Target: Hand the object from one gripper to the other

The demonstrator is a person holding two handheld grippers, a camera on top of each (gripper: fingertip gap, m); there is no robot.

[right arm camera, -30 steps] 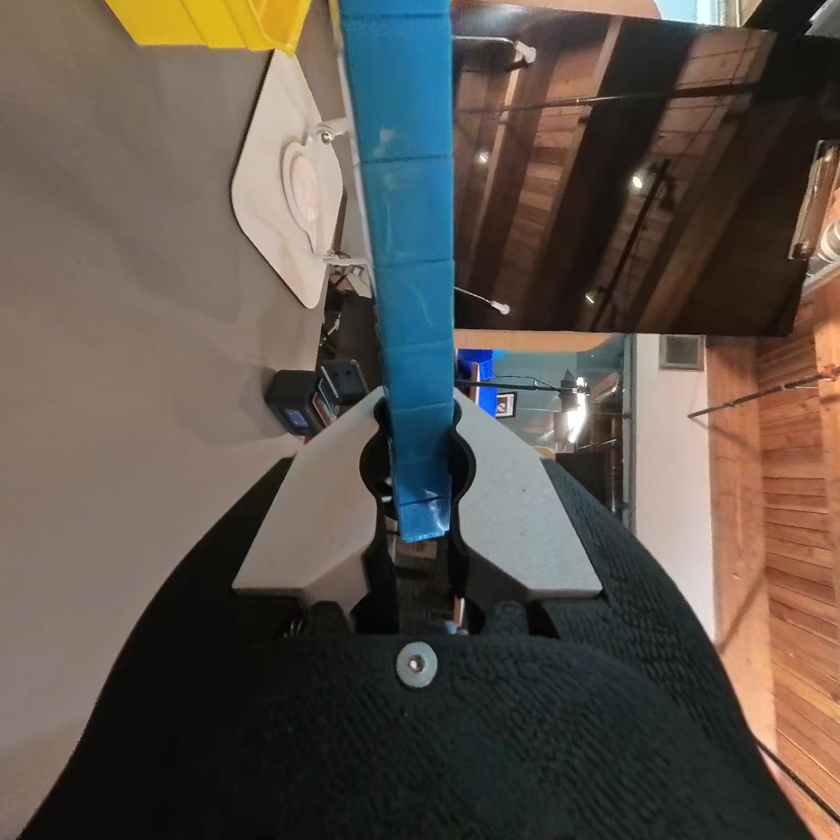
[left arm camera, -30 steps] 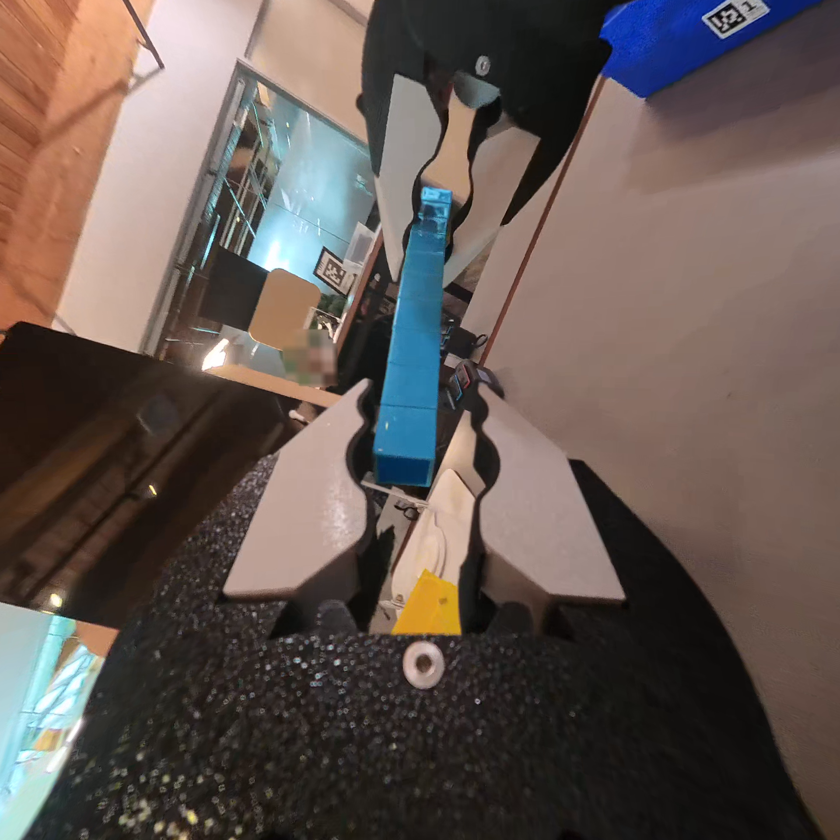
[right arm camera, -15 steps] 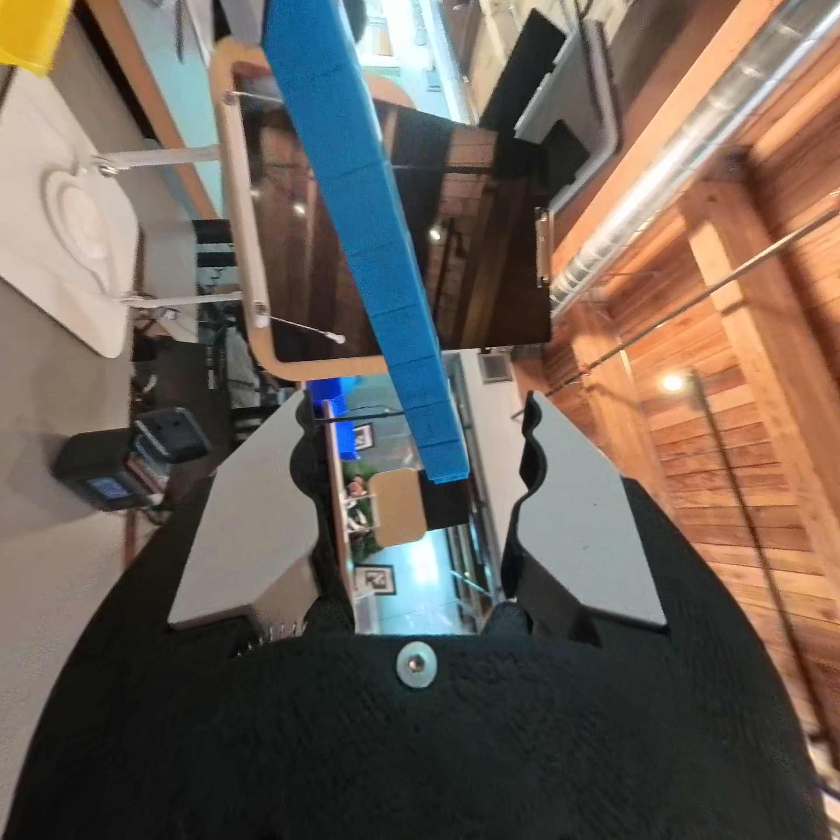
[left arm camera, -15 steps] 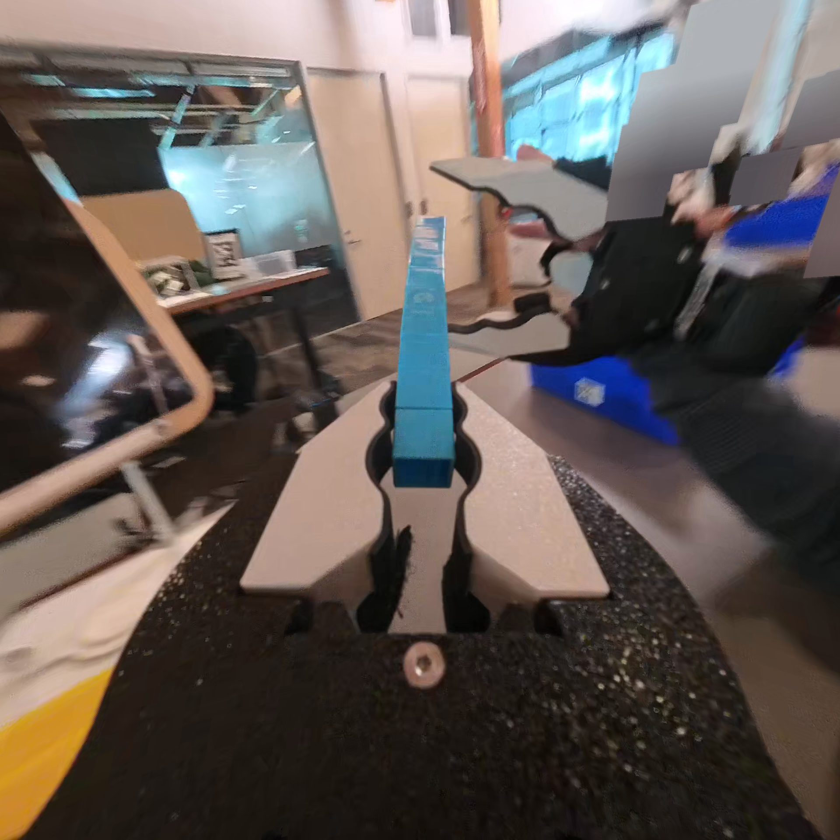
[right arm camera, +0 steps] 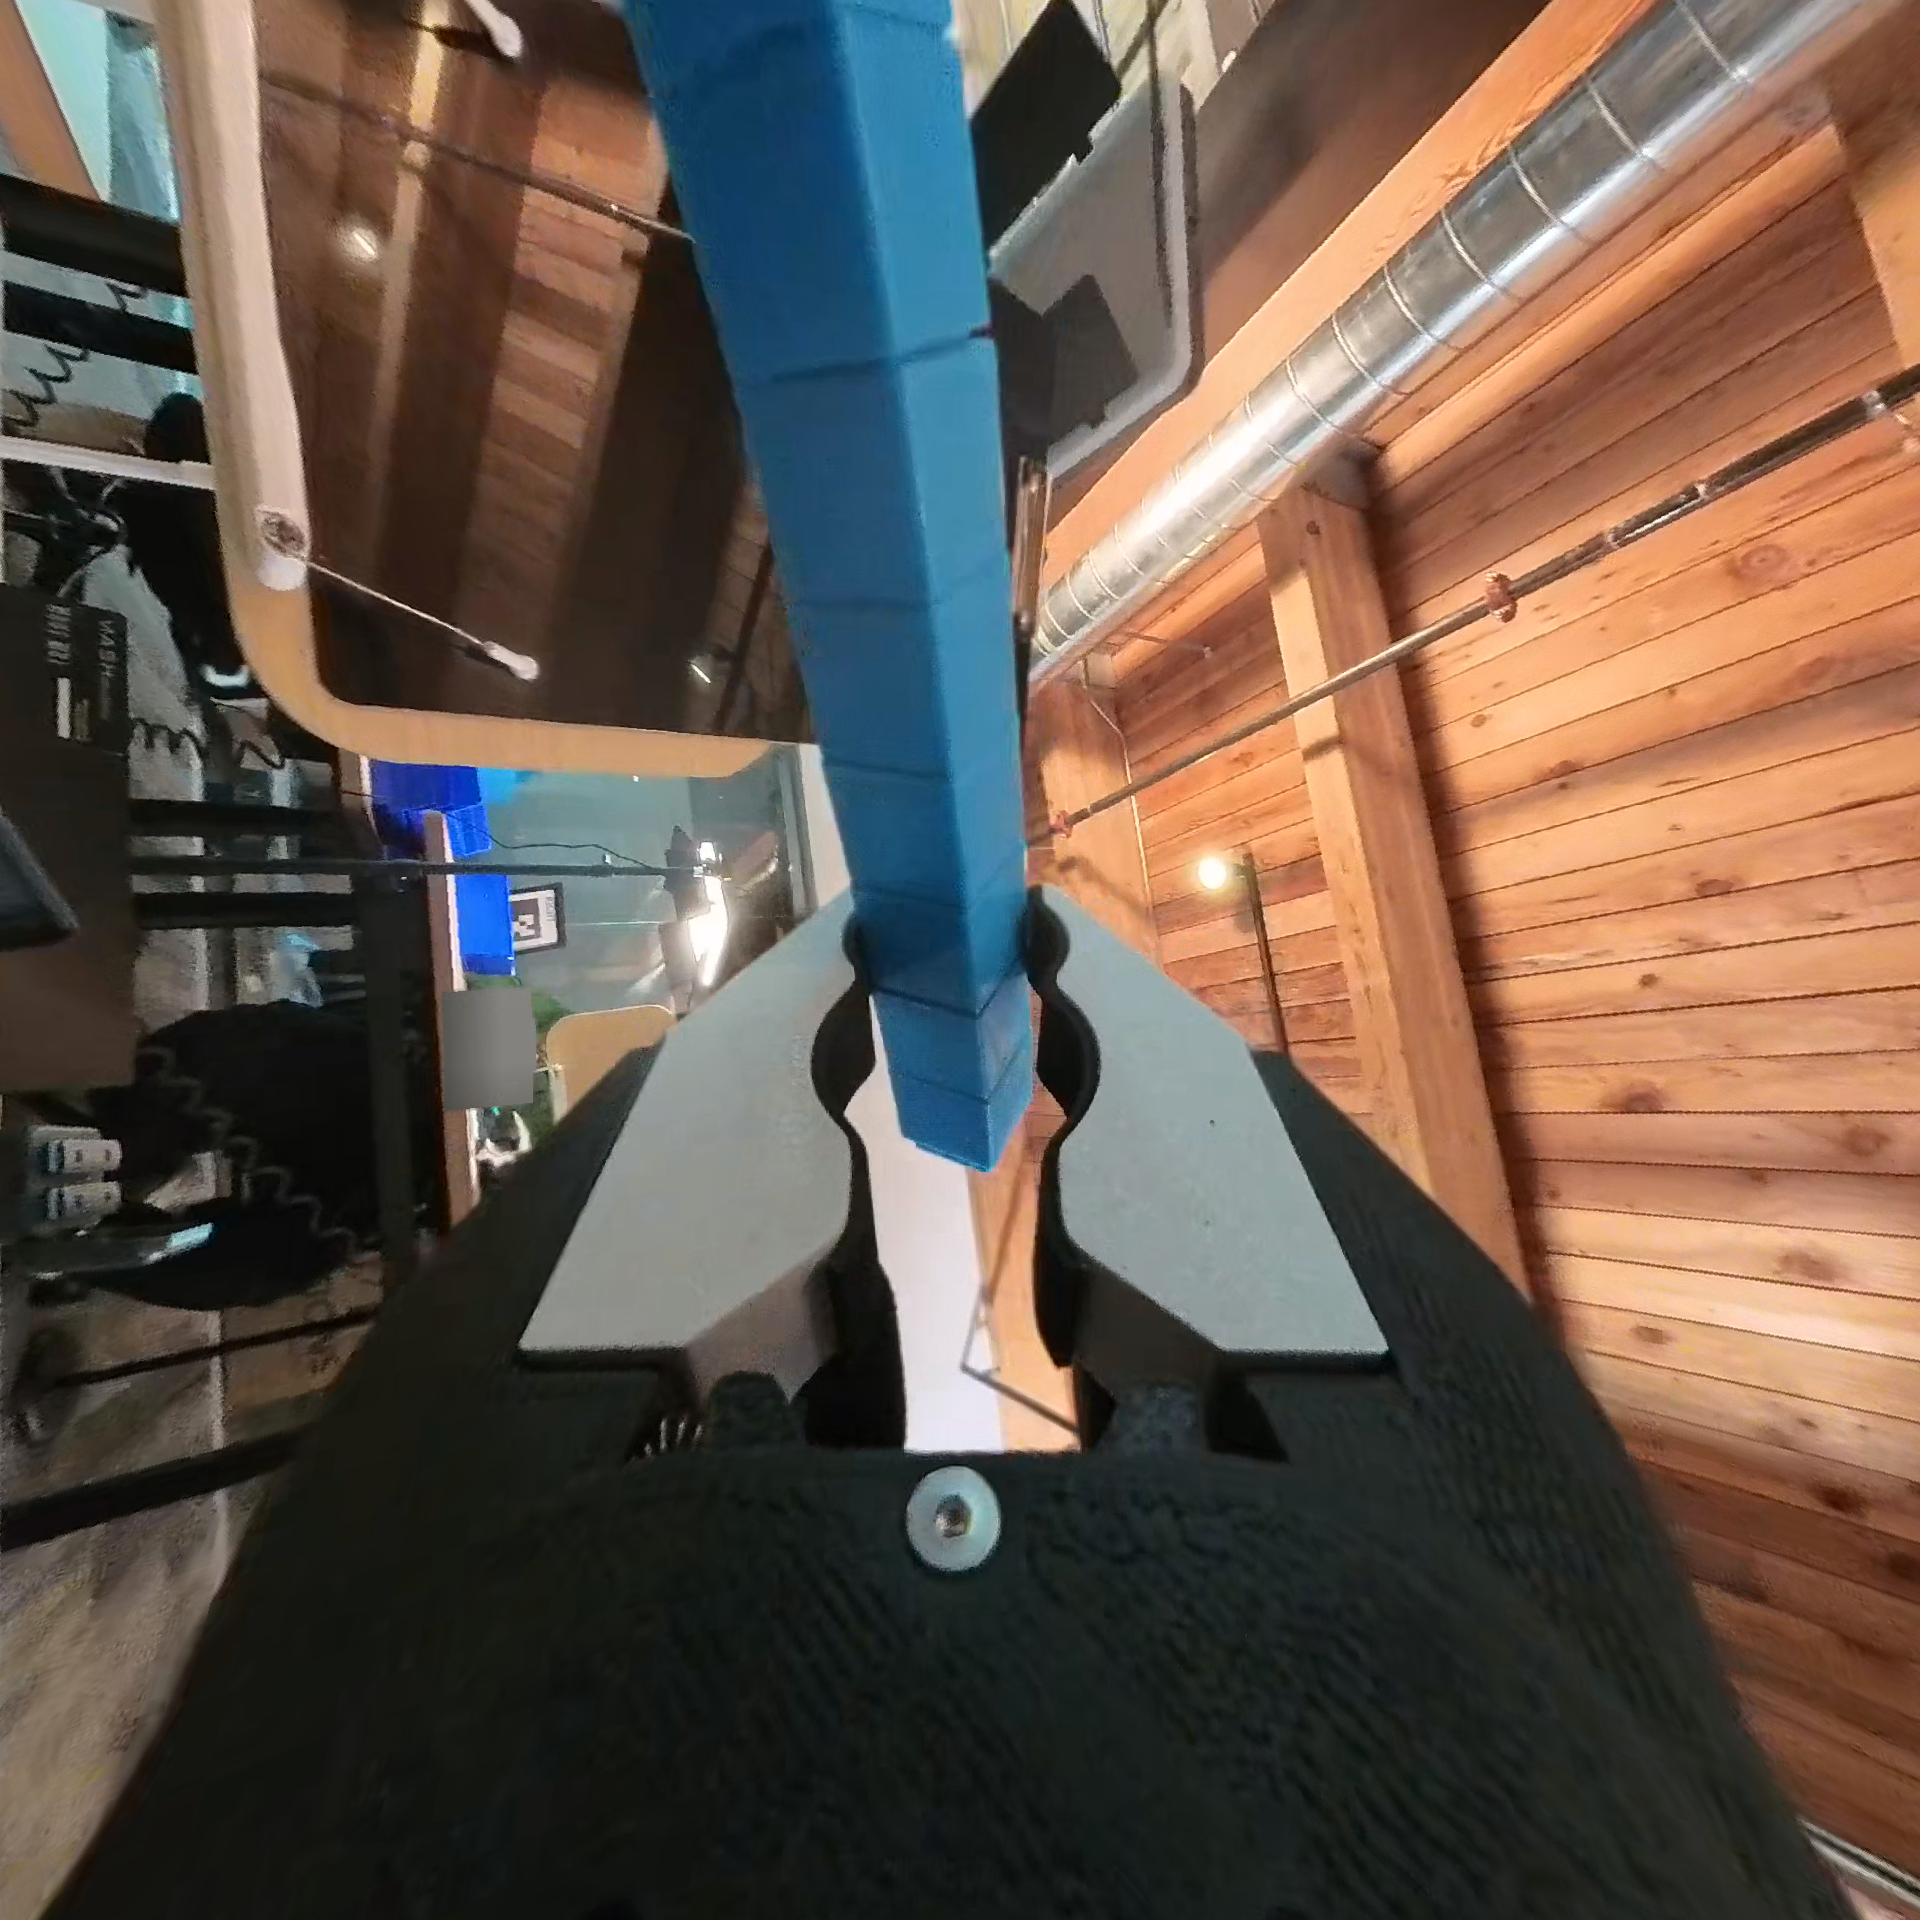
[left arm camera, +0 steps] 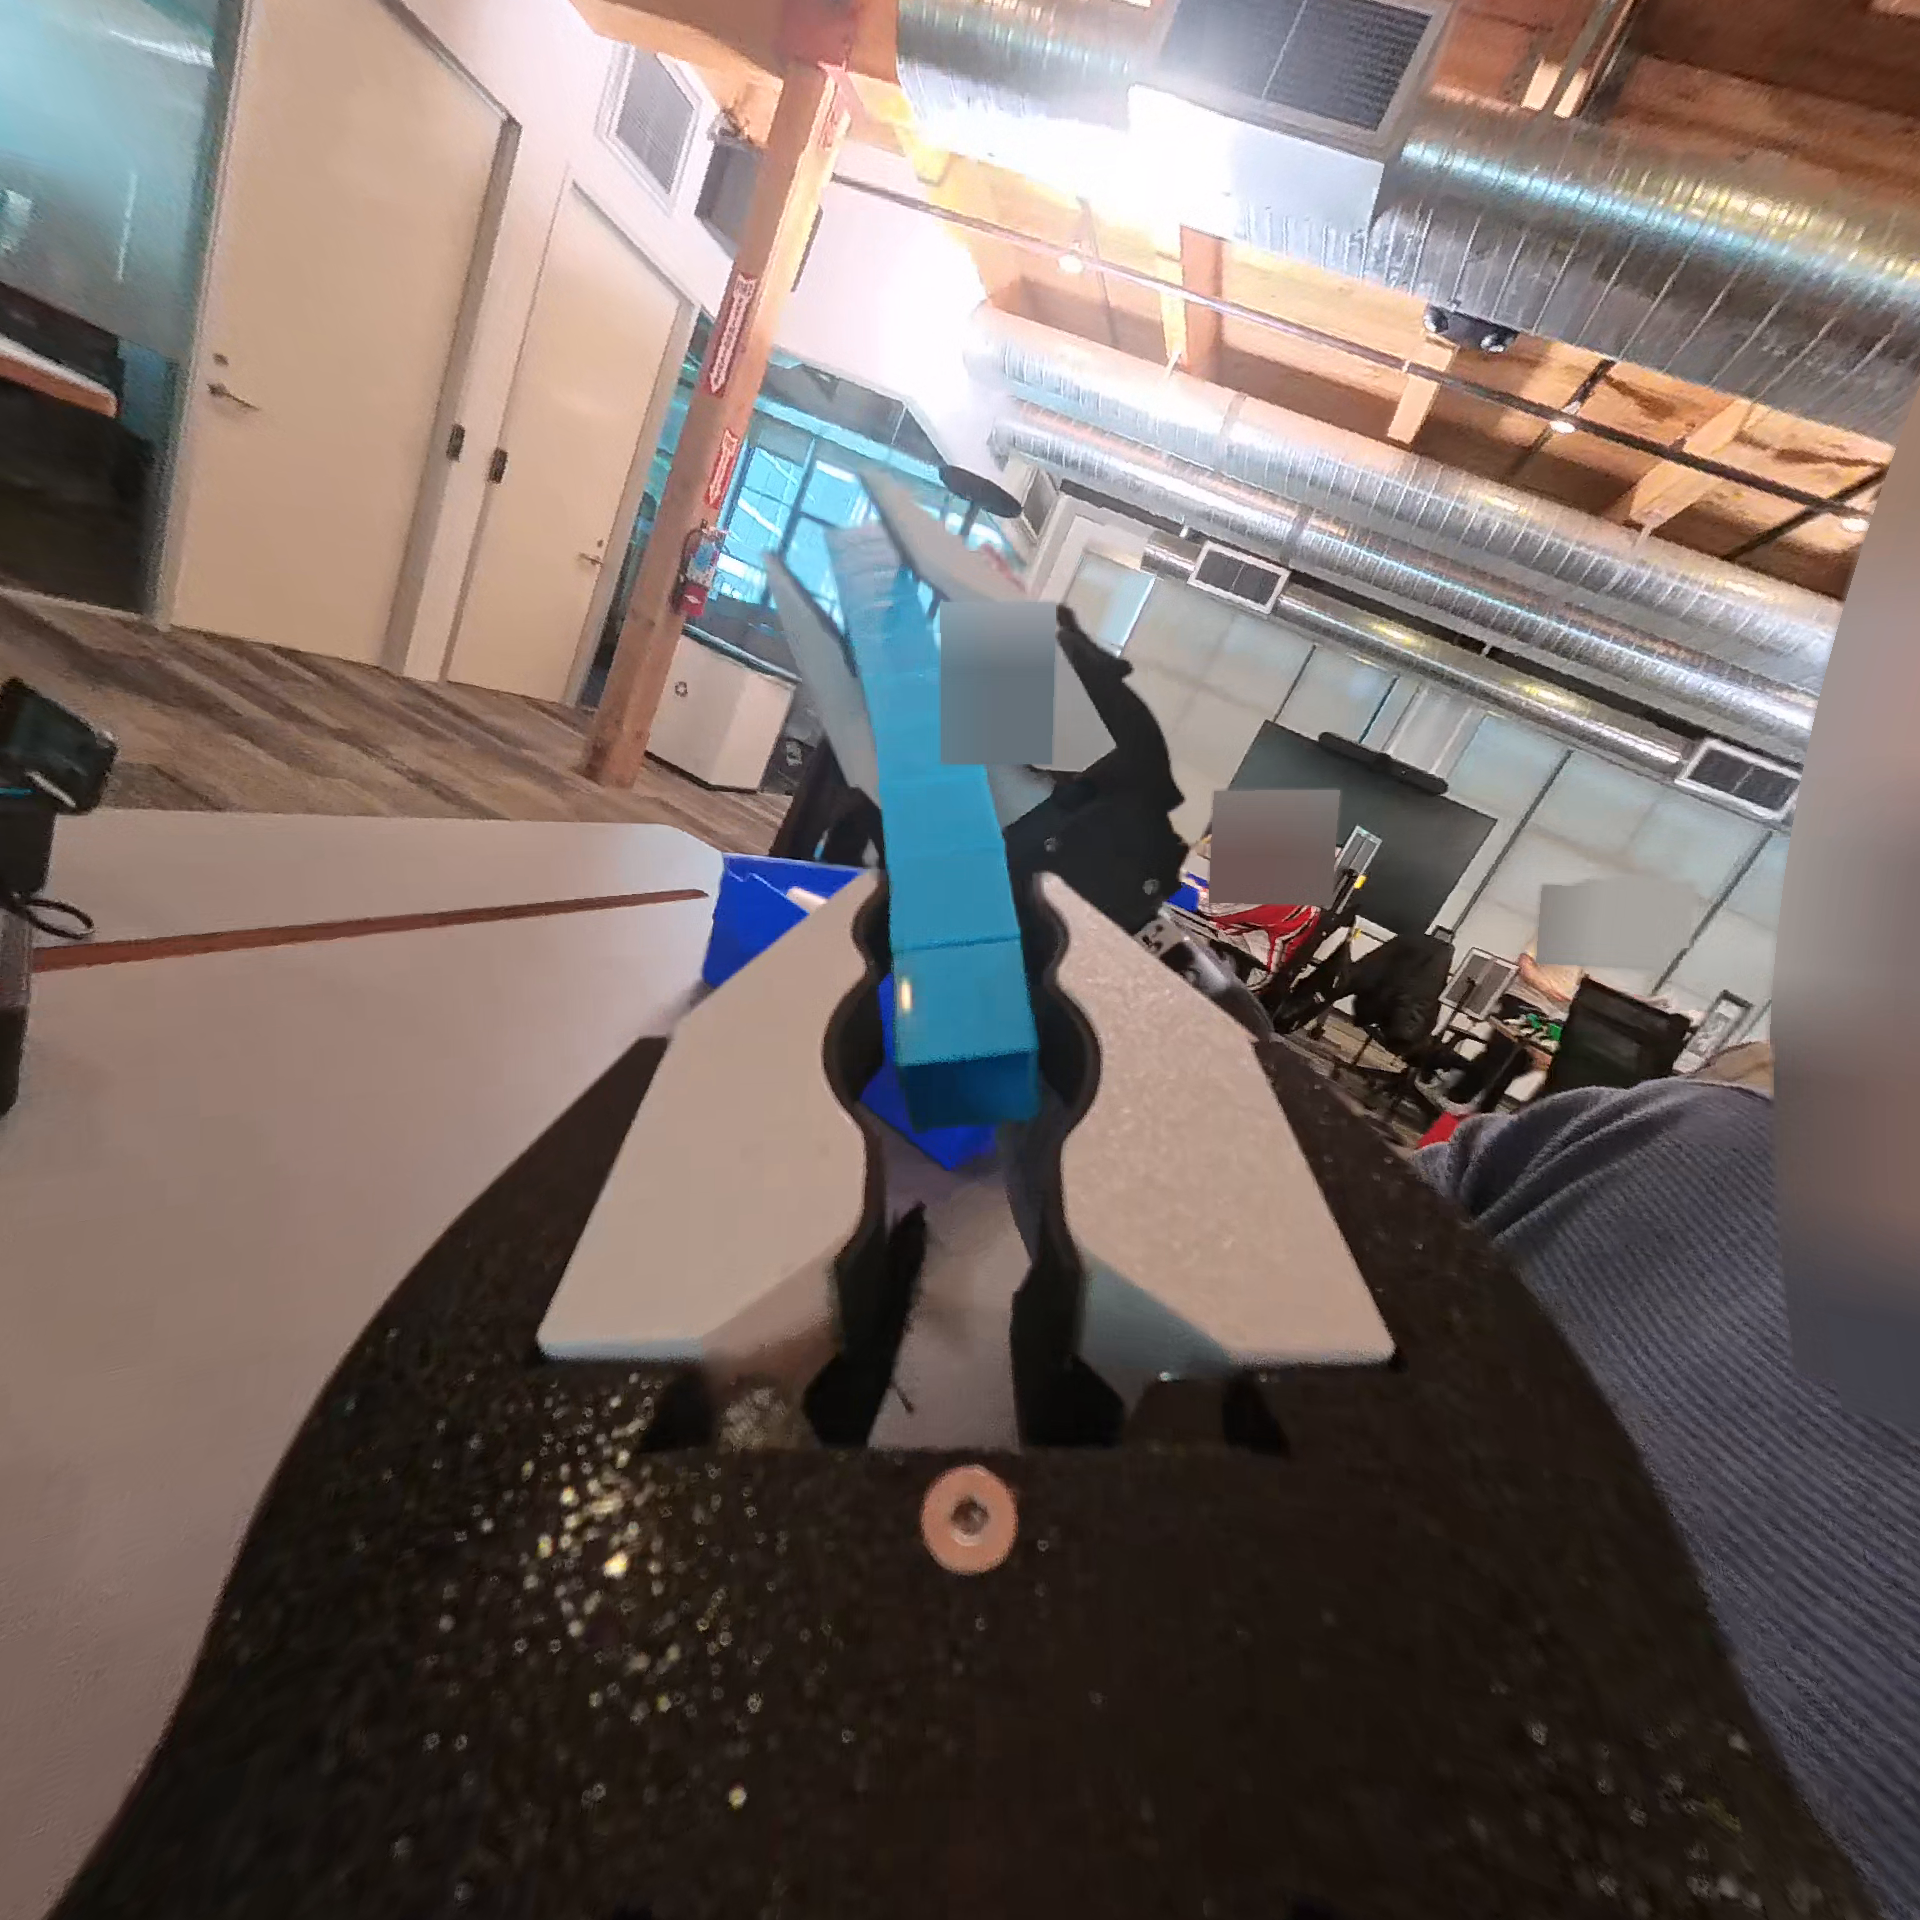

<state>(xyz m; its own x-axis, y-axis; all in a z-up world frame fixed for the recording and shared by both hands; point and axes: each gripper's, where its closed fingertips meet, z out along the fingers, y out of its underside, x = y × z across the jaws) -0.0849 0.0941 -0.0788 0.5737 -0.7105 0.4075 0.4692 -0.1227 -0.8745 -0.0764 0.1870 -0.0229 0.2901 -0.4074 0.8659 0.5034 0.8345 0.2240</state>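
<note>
bar: blue segmented bar, off the counter, spanning both grippers
left gripper: fingers pinch near end
right gripper: fingers clamp far end, 12 o'clock in left view

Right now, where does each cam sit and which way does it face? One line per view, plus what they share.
Left wrist view: sits on the left gripper, looks along its fingers over a grey table into an office with ceiling ducts; own fingers, a sleeve and the right gripper ahead show.
Right wrist view: sits on the right gripper, rolled sideways, faces a wooden wall; own fingers show.
Shared: the blue bar, one end in each gripper.
</note>
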